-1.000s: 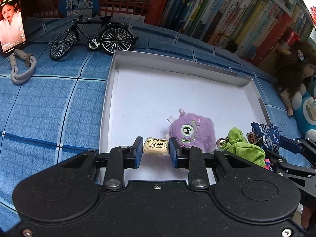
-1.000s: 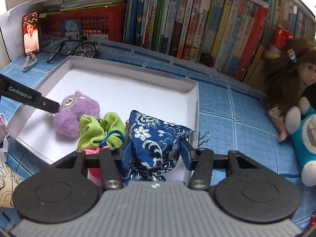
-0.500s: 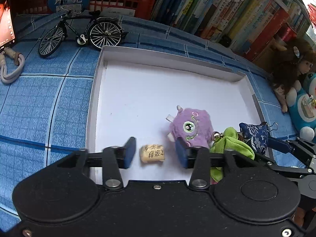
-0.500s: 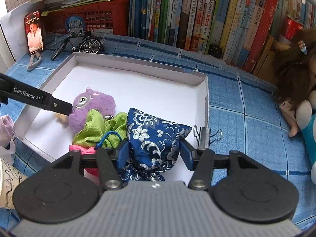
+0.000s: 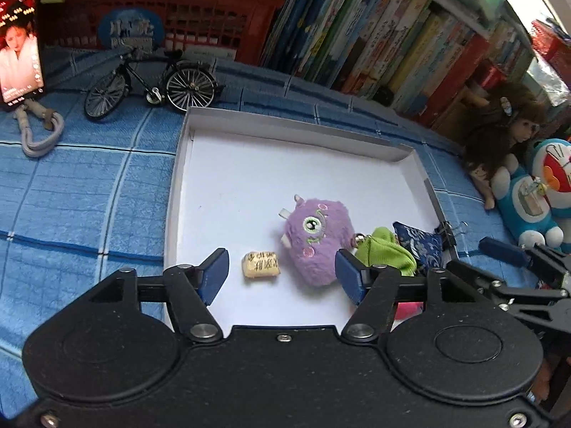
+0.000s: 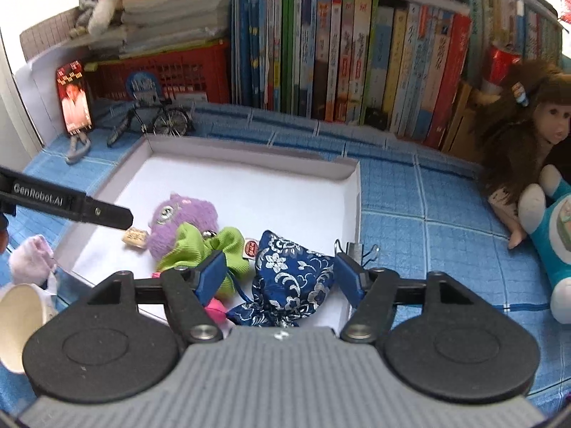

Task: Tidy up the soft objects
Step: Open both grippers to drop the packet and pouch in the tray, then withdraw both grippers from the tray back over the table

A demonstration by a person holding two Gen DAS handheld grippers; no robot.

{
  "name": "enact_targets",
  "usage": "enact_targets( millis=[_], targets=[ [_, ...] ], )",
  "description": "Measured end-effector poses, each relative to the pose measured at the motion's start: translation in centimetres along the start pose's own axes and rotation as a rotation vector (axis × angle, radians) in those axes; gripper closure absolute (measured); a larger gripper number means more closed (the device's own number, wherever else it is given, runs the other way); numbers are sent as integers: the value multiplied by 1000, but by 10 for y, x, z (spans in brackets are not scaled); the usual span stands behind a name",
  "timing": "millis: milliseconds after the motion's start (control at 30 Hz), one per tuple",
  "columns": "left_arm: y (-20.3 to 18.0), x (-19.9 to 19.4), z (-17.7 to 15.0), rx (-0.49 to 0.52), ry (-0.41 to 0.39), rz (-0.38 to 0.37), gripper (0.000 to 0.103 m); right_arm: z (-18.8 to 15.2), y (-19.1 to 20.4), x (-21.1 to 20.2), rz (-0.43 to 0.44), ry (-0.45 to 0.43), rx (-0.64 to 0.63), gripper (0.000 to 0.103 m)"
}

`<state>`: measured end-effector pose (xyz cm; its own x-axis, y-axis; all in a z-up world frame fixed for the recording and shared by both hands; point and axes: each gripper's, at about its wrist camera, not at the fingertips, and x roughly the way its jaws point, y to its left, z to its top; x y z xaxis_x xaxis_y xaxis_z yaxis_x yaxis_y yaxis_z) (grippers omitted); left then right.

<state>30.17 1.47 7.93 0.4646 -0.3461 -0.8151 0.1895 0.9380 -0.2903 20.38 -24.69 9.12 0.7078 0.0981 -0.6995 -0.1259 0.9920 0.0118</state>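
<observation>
Both grippers have spread wide since a second ago, letting go of what they held. Released, the small tan pillow (image 5: 261, 264) lies on the floor of the white tray (image 5: 185, 164), near its front edge, between the parted blue pads of the left gripper (image 5: 282, 274) and touching neither. Just to its right sits the purple plush monster (image 5: 317, 235), eye upward, and beyond that the green cloth pouch (image 5: 387, 249) with a small bell at its neck.

From the right wrist view, the blue brocade pouch (image 6: 291, 280) rests in the tray's near right corner, beside the green pouch and a bit of pink fabric (image 6: 216, 308). The right gripper (image 6: 282, 277) stands open around it, the pads clear of the cloth on both sides. A black binder clip (image 6: 355, 249) grips the tray wall at that corner.

Around the tray spreads a blue checked cloth (image 5: 82, 192). A model bicycle (image 5: 151, 83) stands behind the tray, with a lit phone (image 5: 19, 42) to its left. To the right, a brown-haired doll (image 6: 517, 135) leans against a row of books (image 6: 357, 57), with a blue cat plush (image 5: 535, 196) beside it.
</observation>
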Motion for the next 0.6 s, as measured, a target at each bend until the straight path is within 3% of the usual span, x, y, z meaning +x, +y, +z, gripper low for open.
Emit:
enact_targets(
  millis=[267, 600],
  targets=[
    [3, -47, -24, 15, -89, -14, 35, -17, -7, -47, -16, -124, 40, 16],
    [9, -99, -76, 81, -242, -5, 28, -56, -19, -92, -80, -257, 69, 13]
  ],
)
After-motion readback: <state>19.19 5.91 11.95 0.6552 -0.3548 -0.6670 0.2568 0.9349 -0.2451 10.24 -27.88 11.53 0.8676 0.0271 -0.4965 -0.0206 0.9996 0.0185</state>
